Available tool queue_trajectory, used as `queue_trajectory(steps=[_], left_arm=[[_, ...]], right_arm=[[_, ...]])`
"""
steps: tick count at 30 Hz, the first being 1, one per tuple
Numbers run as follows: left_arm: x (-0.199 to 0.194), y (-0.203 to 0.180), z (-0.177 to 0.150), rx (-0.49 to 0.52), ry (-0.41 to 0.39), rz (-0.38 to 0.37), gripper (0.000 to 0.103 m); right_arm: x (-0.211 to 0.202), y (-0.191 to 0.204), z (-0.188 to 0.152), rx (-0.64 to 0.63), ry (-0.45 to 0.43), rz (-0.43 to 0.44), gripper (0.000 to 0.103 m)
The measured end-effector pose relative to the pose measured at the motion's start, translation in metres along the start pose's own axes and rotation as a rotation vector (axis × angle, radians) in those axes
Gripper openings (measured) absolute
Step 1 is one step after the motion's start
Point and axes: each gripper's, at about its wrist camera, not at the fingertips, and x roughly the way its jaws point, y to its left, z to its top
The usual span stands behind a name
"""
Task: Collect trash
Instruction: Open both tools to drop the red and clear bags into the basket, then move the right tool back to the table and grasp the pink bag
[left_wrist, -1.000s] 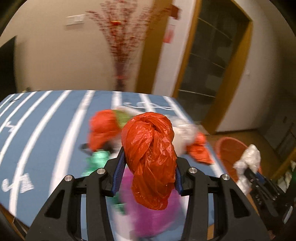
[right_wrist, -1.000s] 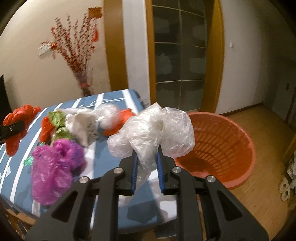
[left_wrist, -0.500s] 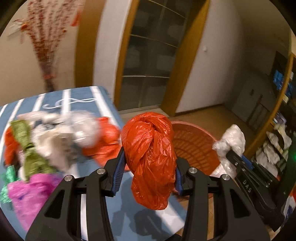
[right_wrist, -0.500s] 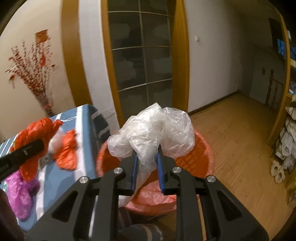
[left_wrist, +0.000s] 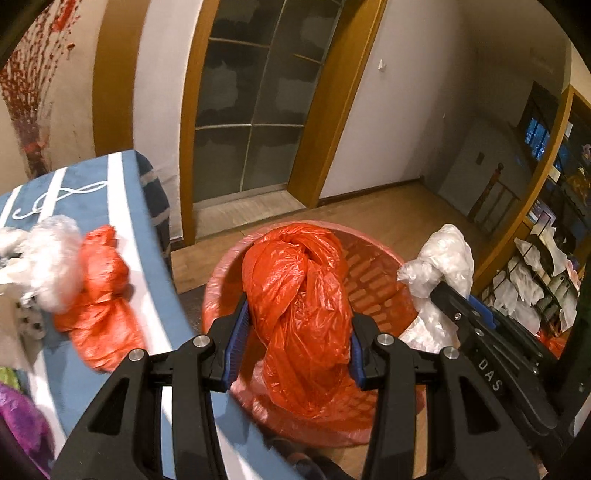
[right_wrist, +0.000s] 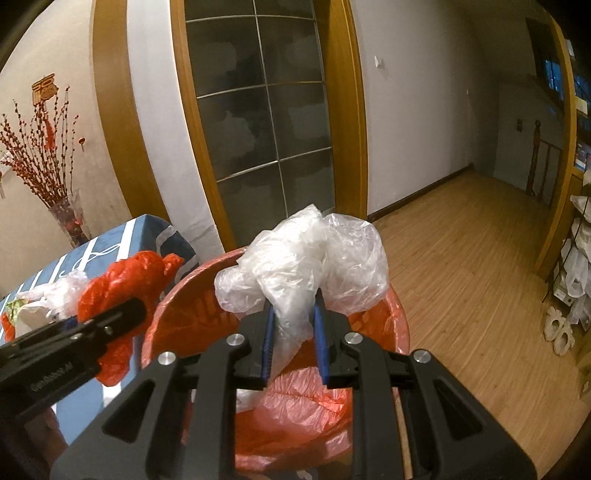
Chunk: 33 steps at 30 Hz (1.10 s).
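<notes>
My left gripper (left_wrist: 295, 339) is shut on a knotted red plastic bag (left_wrist: 299, 295), held over the red basket (left_wrist: 373, 291) that stands on the floor beside the table. My right gripper (right_wrist: 293, 332) is shut on a crumpled clear plastic bag (right_wrist: 306, 258), also above the red basket (right_wrist: 177, 306). In the left wrist view the right gripper (left_wrist: 448, 295) shows at the right with its clear bag (left_wrist: 443, 258). In the right wrist view the left gripper (right_wrist: 107, 317) shows at the left with its red bag (right_wrist: 125, 277).
The blue striped table (left_wrist: 122, 206) holds more trash: a red bag (left_wrist: 99, 291), a clear bag (left_wrist: 51, 266) and a purple bag (left_wrist: 18, 424). A glass door (right_wrist: 266, 122) and wooden floor (right_wrist: 461, 266) lie behind. Shelves (left_wrist: 546, 266) stand at the right.
Both grippers have swung right from over the table to above the red basket, each still holding its bag.
</notes>
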Motion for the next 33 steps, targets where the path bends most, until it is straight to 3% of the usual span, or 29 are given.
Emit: queue_trajectory(steps=[4, 10, 19, 26, 33], left_arm=[[0.009, -0.006, 0.001, 0.001, 0.013, -0.001, 0.046], [0.019, -0.008, -0.001, -0.003, 0.034, 0.015, 0.06], [0.017, -0.005, -0.007, -0.002, 0.047, 0.064, 0.07], [-0.018, 0.006, -0.008, 0.006, 0.0, 0.142, 0.077], [-0.07, 0.029, -0.018, -0.006, -0.057, 0.222, 0.081]], right_arm=[[0.012, -0.007, 0.003, 0.011, 0.01, 0.005, 0.024], [0.027, -0.021, 0.002, 0.048, 0.036, 0.009, 0.033], [0.026, -0.033, -0.007, 0.074, 0.041, -0.032, 0.047], [0.006, -0.025, -0.015, 0.045, 0.03, -0.054, 0.058], [-0.022, 0.004, -0.027, 0.005, 0.034, -0.01, 0.065]])
